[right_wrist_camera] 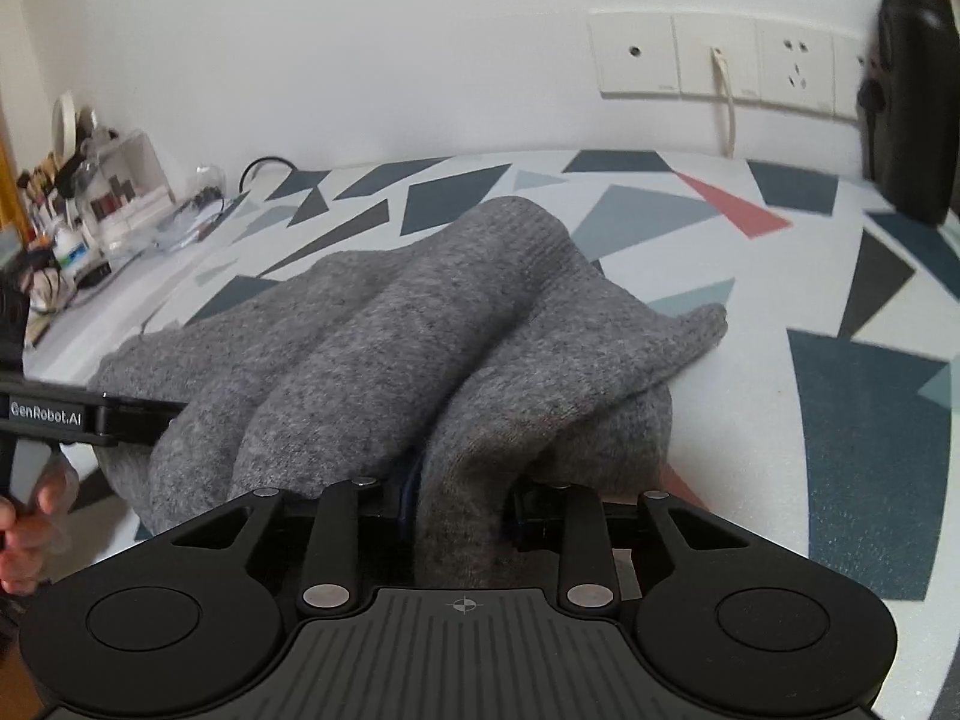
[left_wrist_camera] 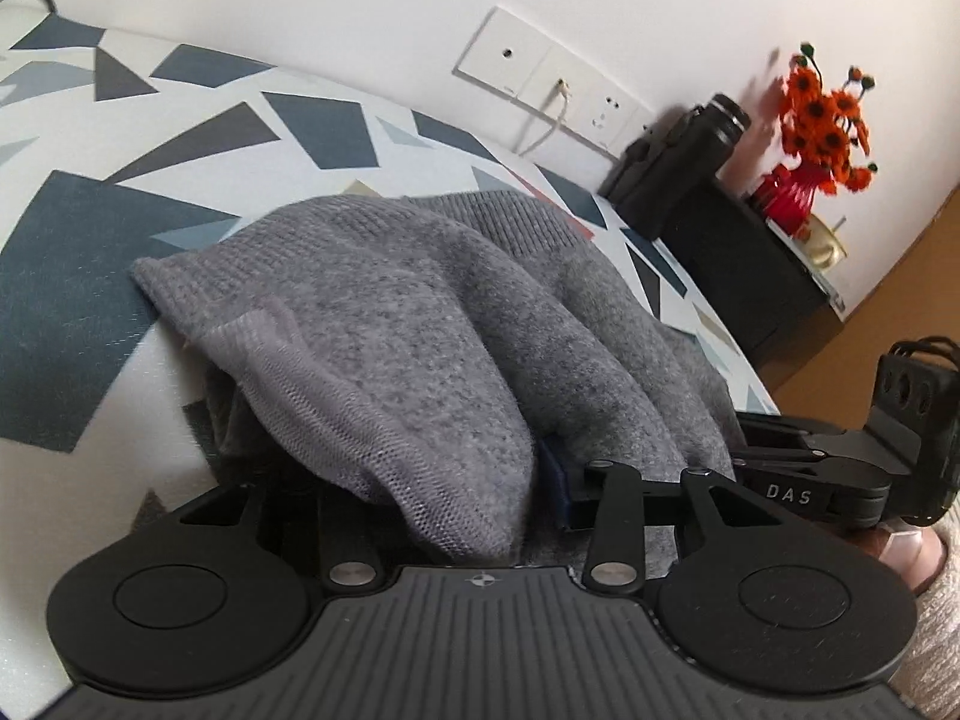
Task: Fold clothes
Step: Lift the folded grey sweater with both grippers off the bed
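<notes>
The bench (right_wrist_camera: 750, 396) fills both views, covered by a white cloth printed with blue, grey and red triangles and reaching back to a white wall (right_wrist_camera: 360, 30). A grey knitted sweater (right_wrist_camera: 384, 348) lies bunched on the bench at the centre of each view, heaped in thick folds, with a ribbed hem showing at 12 o'clock in the left wrist view and a paler inside-out layer at 8 o'clock there.

In the right wrist view the right gripper (right_wrist_camera: 462, 510) is clamped on a fold of the sweater: cloth is squeezed between its fingers and spills over them at 6 o'clock. In the left wrist view the left gripper (left_wrist_camera: 456, 516) likewise bites a thick fold, the knit draping down over its fingers. Each gripper shows in the other's view, the right one at 4 o'clock in the left wrist view and the left one at 9 o'clock in the right wrist view, with a hand (right_wrist_camera: 30, 534) on its handle.

A black cabinet (left_wrist_camera: 738, 258) stands past the bench at 2 o'clock in the left wrist view, carrying a black flask (left_wrist_camera: 690, 144) and a red vase of orange flowers (left_wrist_camera: 822, 120). Wall sockets (right_wrist_camera: 720, 57) sit at 1 o'clock in the right wrist view, with a white cable (right_wrist_camera: 727, 102) hanging from one. Small bottles and clear boxes (right_wrist_camera: 102, 198) crowd the bench's far end at 9 o'clock.
</notes>
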`<state>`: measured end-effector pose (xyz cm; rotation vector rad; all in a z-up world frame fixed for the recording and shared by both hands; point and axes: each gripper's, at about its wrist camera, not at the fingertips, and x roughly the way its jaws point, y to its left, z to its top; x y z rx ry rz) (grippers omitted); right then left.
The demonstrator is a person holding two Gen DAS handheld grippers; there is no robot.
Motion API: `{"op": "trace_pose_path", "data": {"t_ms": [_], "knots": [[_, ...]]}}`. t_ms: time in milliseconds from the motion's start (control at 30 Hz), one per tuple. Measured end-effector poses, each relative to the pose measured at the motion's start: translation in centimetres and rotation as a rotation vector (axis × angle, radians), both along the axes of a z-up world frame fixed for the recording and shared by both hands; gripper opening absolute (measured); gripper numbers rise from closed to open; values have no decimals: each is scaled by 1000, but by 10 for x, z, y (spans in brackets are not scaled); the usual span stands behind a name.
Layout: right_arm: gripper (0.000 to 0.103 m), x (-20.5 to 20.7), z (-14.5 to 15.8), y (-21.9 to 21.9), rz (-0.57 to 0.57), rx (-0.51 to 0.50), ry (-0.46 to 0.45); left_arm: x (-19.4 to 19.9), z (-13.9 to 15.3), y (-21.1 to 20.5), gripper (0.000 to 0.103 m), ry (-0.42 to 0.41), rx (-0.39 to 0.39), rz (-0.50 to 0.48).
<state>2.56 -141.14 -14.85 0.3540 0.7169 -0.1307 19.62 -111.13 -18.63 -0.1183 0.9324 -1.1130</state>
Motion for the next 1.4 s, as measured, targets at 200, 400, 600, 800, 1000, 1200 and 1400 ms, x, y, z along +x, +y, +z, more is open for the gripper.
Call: {"op": "trace_pose_path", "data": {"t_ms": [200,400,600,800,1000,1200,1400], "knots": [[43,-4,0,-25,-68,131,5,13,6,9,59,19,12,10],[57,-13,4,-53,-151,231,-24,29,14,25,84,33,-2,42],[59,-7,1,-63,-198,171,-13,41,16,29,83,-65,62,88],[58,2,-4,-66,-200,119,-8,50,12,27,82,-197,139,96],[65,19,-6,-66,-198,51,5,47,10,7,85,-308,211,74],[46,27,-7,-44,-104,-19,10,37,6,2,81,-302,166,51],[40,24,-6,-25,-65,7,-3,26,3,9,80,-207,53,58]]}}
